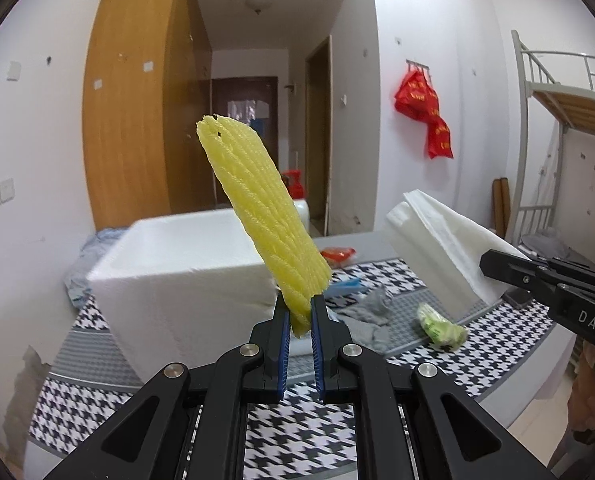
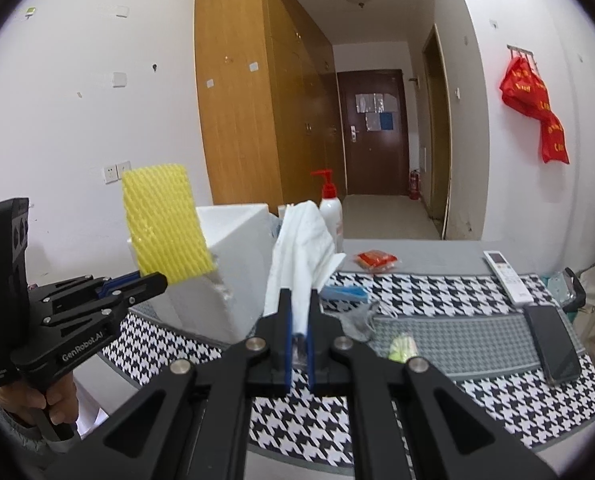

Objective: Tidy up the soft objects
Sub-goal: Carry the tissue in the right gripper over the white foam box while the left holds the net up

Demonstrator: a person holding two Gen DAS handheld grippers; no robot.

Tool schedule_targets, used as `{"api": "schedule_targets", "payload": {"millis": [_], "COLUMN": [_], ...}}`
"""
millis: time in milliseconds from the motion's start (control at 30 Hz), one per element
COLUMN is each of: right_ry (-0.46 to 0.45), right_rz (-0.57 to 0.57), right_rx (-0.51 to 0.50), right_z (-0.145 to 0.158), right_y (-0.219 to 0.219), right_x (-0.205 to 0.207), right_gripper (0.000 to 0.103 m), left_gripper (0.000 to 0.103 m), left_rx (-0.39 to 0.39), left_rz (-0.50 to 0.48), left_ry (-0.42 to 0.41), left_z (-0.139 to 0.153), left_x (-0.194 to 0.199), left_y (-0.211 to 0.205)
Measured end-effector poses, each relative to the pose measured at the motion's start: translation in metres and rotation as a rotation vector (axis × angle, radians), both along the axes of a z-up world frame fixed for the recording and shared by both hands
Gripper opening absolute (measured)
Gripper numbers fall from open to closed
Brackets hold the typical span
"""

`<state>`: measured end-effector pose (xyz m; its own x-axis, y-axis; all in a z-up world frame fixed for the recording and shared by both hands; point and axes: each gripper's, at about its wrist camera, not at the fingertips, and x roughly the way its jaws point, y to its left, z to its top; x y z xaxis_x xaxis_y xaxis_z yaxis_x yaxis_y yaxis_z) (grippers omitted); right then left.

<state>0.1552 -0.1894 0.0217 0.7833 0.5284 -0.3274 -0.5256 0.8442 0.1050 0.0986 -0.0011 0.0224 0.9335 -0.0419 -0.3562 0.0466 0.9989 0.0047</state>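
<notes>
Houndstooth-covered table (image 2: pixel 437 292) carries a white foam box (image 1: pixel 177 280) at its left edge. Left gripper (image 1: pixel 300 320) jaws clamped on yellow foam net (image 1: pixel 265 208), raised above the table. Right gripper (image 2: pixel 299 320) jaws clamped on white foam sheet (image 2: pixel 301 248), also lifted.

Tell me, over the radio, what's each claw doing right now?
Left gripper shut on yellow foam net, held aloft. Right gripper shut on white foam sheet. White foam box just ahead. Nothing blocking.

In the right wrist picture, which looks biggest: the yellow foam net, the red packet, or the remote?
1. Yellow foam net, though it is nearer the camera.
2. Remote.
3. Red packet, not much smaller than the remote.
</notes>
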Motion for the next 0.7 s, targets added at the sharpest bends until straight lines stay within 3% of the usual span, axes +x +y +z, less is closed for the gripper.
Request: {"api": "schedule_targets", "payload": {"millis": [700], "right_ry": [-0.055], "right_rz": [0.082], "right_rx": [0.027], "right_z": [0.019], "right_y": [0.045], "right_x": [-0.013], "right_gripper": [0.008], "left_gripper": [0.011], "left_rx": [0.017], "left_rz": [0.033], "left_ry": [-0.056], "left_z": [0.019], "left_x": [-0.026], "left_y": [0.037]}}
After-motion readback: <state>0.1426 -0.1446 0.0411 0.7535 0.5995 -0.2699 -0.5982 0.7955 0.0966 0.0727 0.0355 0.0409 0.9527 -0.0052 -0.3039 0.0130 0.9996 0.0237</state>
